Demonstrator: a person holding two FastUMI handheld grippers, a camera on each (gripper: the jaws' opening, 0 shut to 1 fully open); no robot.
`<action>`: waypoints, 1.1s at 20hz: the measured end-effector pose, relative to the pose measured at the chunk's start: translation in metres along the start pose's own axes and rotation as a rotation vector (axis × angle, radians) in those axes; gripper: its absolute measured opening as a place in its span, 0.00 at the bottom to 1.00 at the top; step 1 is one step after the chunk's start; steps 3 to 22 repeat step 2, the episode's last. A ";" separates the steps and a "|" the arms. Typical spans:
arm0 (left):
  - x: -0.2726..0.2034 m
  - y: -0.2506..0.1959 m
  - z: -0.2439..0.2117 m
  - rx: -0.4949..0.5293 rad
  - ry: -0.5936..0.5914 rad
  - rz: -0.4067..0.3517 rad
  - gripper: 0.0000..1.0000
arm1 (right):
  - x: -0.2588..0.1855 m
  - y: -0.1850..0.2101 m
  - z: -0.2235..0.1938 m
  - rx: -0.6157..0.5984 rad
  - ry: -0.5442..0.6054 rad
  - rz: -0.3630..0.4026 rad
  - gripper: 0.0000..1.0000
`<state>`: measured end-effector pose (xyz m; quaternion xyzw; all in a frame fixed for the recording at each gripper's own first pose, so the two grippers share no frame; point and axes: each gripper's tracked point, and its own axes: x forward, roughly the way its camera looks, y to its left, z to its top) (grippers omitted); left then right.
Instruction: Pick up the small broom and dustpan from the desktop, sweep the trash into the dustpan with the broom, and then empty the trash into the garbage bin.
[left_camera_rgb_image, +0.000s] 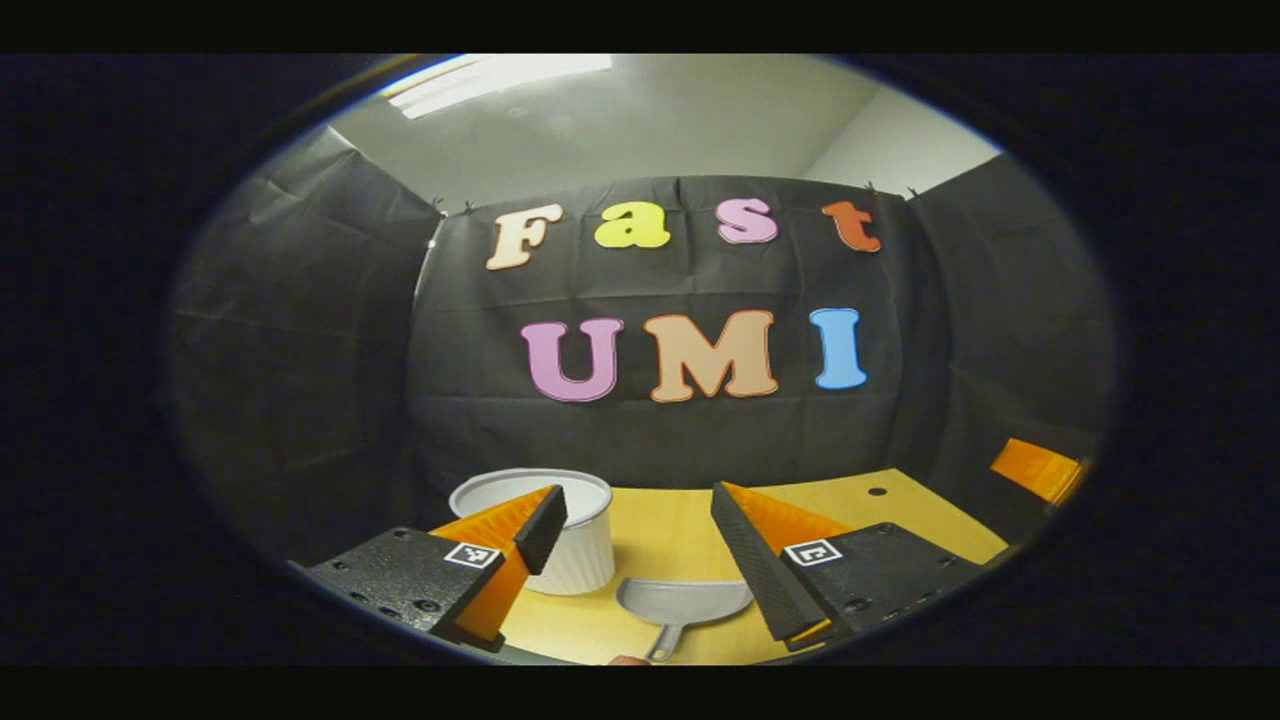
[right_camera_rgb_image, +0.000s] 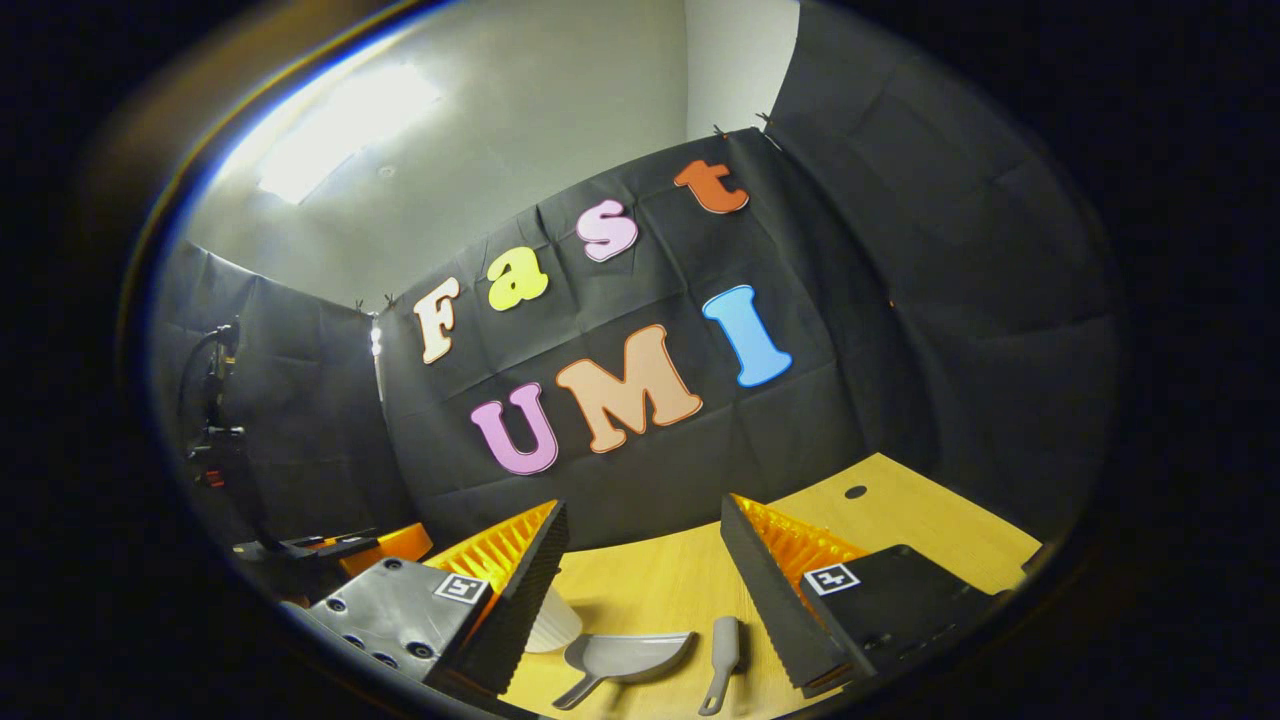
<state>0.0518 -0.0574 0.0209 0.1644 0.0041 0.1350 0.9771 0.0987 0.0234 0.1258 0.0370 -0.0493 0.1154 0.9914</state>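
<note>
A grey dustpan (left_camera_rgb_image: 685, 600) lies on the wooden desktop (left_camera_rgb_image: 900, 515), its handle towards me. My left gripper (left_camera_rgb_image: 645, 545) hovers above and just behind it, open, with nothing between the fingers. In the right gripper view the dustpan (right_camera_rgb_image: 625, 655) lies beside a small grey broom (right_camera_rgb_image: 722, 660), which is partly cut off at the bottom. My right gripper (right_camera_rgb_image: 645, 585) hangs open over both, holding nothing. A white ribbed garbage bin (left_camera_rgb_image: 575, 550) stands left of the dustpan, partly hidden behind my left finger; the same bin (right_camera_rgb_image: 553, 622) peeks out in the right gripper view.
The right gripper (left_camera_rgb_image: 1040, 468) shows at the desk's far right edge in the left gripper view. The left gripper (right_camera_rgb_image: 385, 545) shows at the left in the right gripper view, near a dark stand with cables (right_camera_rgb_image: 215, 400). A small hole (right_camera_rgb_image: 855, 491) marks the desktop's far corner.
</note>
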 end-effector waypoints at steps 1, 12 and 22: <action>-0.003 -0.001 0.000 -0.001 -0.003 0.000 0.87 | 0.000 0.002 0.000 -0.002 0.004 0.006 0.98; -0.005 -0.003 0.002 -0.014 -0.005 -0.010 0.85 | -0.001 0.001 0.000 -0.008 0.006 0.014 0.98; -0.005 -0.003 0.002 -0.014 -0.005 -0.010 0.85 | -0.001 0.001 0.000 -0.008 0.006 0.014 0.98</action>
